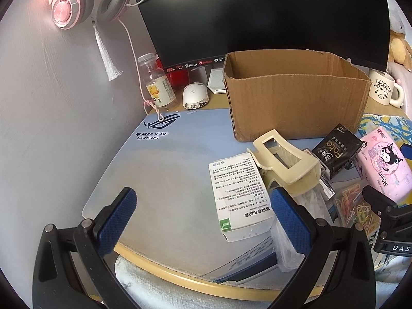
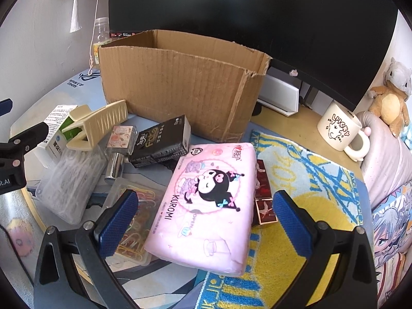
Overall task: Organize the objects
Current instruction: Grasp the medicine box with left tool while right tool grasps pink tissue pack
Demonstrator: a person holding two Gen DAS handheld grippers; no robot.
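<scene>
An open cardboard box (image 1: 296, 97) stands at the back of the desk, also in the right wrist view (image 2: 180, 82). In front of it lies a pile: a white medicine box (image 1: 238, 193), a cream hair claw (image 1: 285, 159), a black Face box (image 1: 337, 149), a pink Kuromi tissue pack (image 2: 208, 203), a clear case of coloured paper clips (image 2: 134, 221) and a clear box of white clips (image 2: 74, 182). My left gripper (image 1: 203, 221) is open and empty just left of the medicine box. My right gripper (image 2: 203, 224) is open, its fingers on either side of the tissue pack.
A black monitor (image 1: 257, 13) stands behind the box. A pink headset (image 1: 79, 0) hangs on the left wall. A small bottle (image 1: 157, 82) and a white device (image 1: 195, 95) sit at the back left. A white mug (image 2: 340, 128) and a plush toy (image 2: 391, 100) sit on the right.
</scene>
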